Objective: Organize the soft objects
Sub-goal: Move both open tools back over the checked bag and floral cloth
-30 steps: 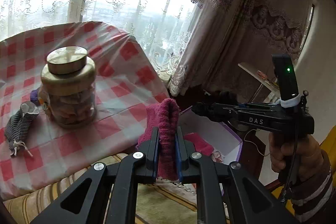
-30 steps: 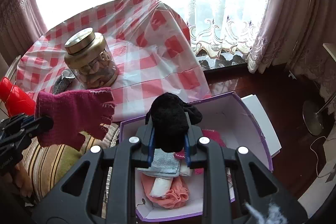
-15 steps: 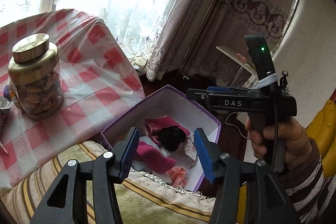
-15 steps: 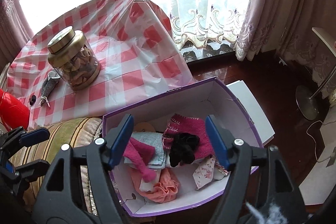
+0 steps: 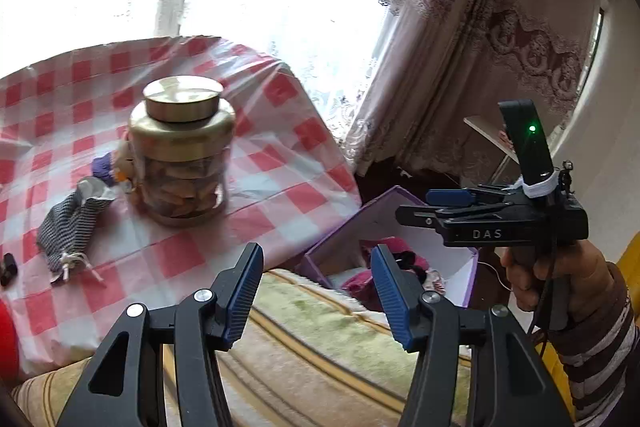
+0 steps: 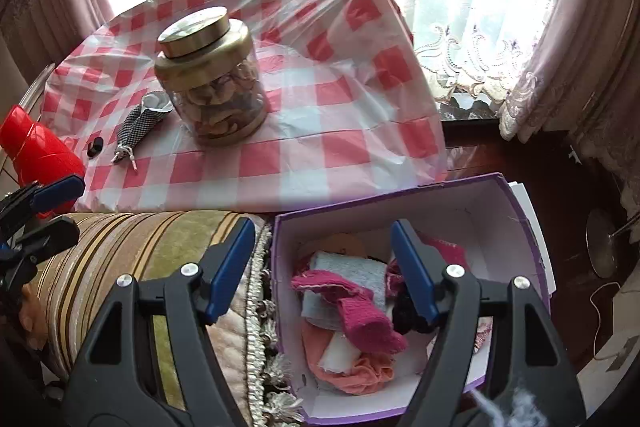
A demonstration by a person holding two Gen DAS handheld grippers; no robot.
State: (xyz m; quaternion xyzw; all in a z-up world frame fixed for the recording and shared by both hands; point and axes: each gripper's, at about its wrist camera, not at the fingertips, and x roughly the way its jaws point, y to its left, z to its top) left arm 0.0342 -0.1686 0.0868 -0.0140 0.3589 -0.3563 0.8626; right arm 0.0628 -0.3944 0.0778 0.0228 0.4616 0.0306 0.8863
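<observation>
Left gripper (image 5: 316, 291) and right gripper (image 6: 324, 267): fingers have just been opening and stand apart, empty. The pink glove (image 6: 352, 311) and black glove (image 6: 408, 315) lie in the purple box (image 6: 400, 191) below the right fingers, collected for storage. The checked pouch (image 5: 68, 223) remains on the surface beyond the left fingers.

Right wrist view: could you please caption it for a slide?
Open right gripper above purple cardboard box of soft garments.
</observation>
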